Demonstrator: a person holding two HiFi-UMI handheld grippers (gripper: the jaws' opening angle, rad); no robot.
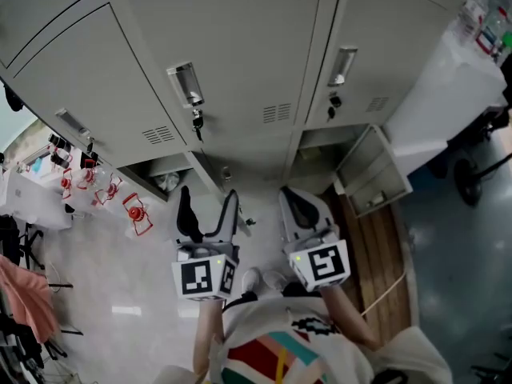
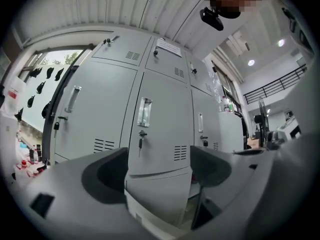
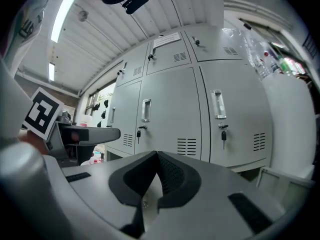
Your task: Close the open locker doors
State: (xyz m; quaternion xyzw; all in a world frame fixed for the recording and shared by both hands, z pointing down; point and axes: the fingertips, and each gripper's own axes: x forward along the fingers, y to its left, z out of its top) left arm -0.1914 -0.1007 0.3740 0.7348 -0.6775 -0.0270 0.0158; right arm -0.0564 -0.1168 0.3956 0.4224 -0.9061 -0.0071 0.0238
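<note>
- The big grey lockers (image 1: 240, 54) fill the head view at 12 o'clock. Their tall doors are all shut.
- In the bottom row, two little doors hang open. The right open door (image 1: 374, 176) swings out at 2 o'clock from the right gripper (image 1: 290, 195). The middle open door (image 1: 210, 181) sticks out edge-on at 12 o'clock from the left gripper (image 1: 208, 197).
- The left gripper's jaws are wide apart and hold nothing. In its own view the middle open door shows between them, near, but I cannot tell if it touches.
- The right gripper's jaws are pressed together with nothing in them.
- I think the job is just starting, since both little doors are still open. The next move is likely a soft push on the middle open door's flat face until it meets its frame.
- A small key (image 1: 198, 122) hangs under the handle at 12 o'clock.
</note>
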